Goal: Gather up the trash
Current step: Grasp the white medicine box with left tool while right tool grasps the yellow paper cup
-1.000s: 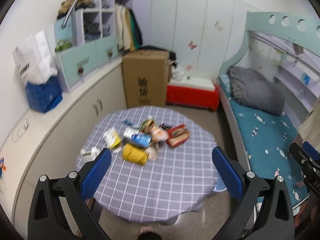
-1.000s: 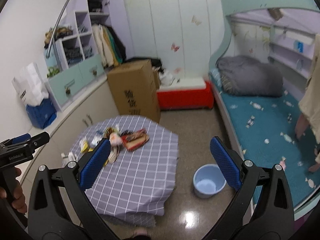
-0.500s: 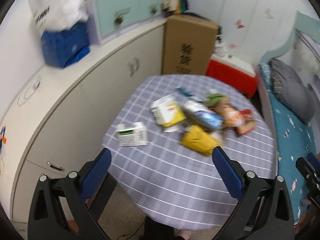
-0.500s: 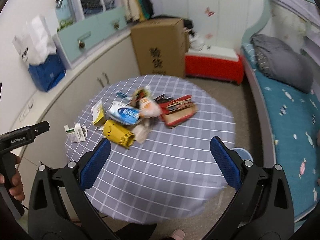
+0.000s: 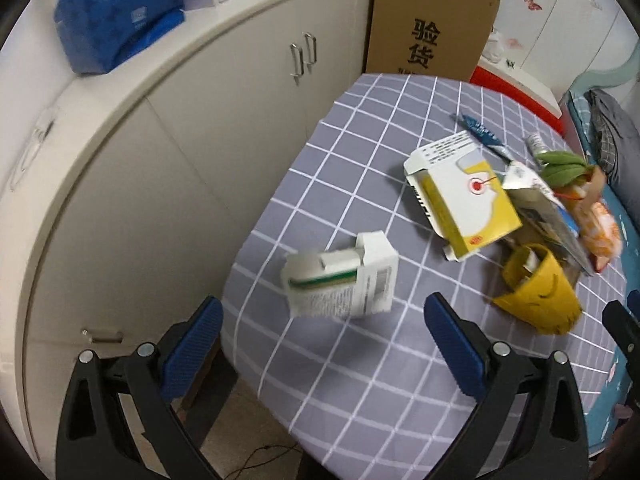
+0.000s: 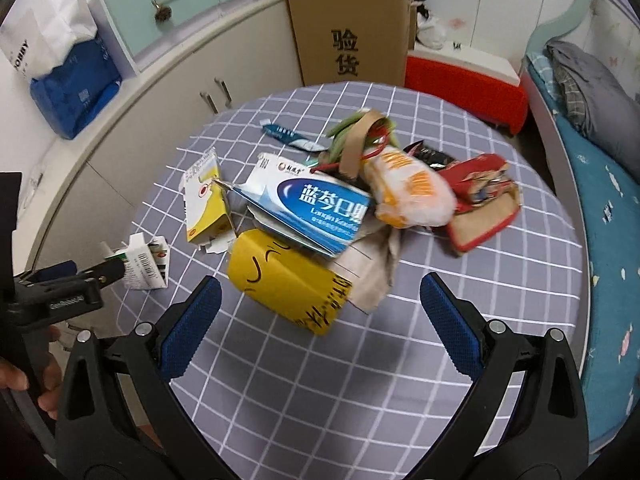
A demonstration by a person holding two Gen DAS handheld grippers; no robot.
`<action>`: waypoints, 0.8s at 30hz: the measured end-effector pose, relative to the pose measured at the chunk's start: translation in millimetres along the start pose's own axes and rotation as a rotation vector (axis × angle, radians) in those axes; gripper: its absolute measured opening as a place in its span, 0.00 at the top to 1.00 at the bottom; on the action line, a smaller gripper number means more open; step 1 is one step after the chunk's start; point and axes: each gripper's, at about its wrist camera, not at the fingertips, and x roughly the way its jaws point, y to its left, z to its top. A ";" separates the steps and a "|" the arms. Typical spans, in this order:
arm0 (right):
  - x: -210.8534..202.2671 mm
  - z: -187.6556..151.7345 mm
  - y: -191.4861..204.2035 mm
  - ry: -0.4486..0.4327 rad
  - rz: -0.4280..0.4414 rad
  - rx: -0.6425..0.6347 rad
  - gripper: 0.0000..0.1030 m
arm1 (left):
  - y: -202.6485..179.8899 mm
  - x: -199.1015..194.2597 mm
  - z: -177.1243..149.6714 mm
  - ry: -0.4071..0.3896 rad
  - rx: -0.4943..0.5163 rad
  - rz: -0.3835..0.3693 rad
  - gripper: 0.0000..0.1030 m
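Note:
Trash lies heaped on a round table with a grey checked cloth [image 6: 400,360]. A small white and green carton [image 5: 340,278] lies apart at the table's left edge, just ahead of my open left gripper [image 5: 320,352]. A yellow paper cup [image 6: 288,284] lies on its side right in front of my open right gripper [image 6: 320,328]. Behind it are a blue and white medicine box [image 6: 316,208], a yellow and white box [image 6: 204,200], an orange snack bag [image 6: 412,192] and a red wrapper [image 6: 480,200]. Nothing is held. The left gripper [image 6: 100,272] also shows beside the white carton [image 6: 146,262].
A curved cream cabinet [image 5: 140,152] hugs the table's left side, with a blue bag [image 5: 116,16] on top. A brown cardboard box [image 6: 352,28] and a red and white box [image 6: 464,80] stand behind the table. A bed with a teal sheet [image 6: 600,208] runs along the right.
Both grippers have tilted down and come much closer to the table. The left one swung toward the white carton, the right toward the yellow cup. Both stayed open.

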 end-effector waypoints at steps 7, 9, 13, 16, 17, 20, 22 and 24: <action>28.8 4.5 5.5 0.037 0.004 0.022 0.06 | -12.2 39.9 12.2 0.039 0.065 0.039 0.04; 35.7 5.7 8.8 0.042 0.010 0.016 0.06 | -14.4 45.1 14.0 0.051 0.083 0.013 0.05; 52.1 8.6 15.9 0.058 0.010 0.013 0.06 | -20.5 46.9 16.4 0.047 0.130 0.015 0.26; 63.0 10.3 15.5 0.076 0.021 0.036 0.06 | -19.6 45.8 18.8 0.054 0.126 -0.030 0.26; 66.6 11.3 16.5 0.082 0.024 0.043 0.06 | -19.4 44.1 18.8 0.053 0.126 -0.037 0.26; 74.7 11.6 16.5 0.103 0.033 0.066 0.06 | -20.5 36.9 18.1 0.040 0.129 -0.061 0.26; 79.8 11.1 15.3 0.123 0.043 0.082 0.06 | -21.0 31.1 19.0 0.033 0.126 -0.072 0.26; 78.9 9.5 14.5 0.130 0.068 0.097 0.21 | -21.1 23.0 18.8 0.032 0.128 -0.095 0.26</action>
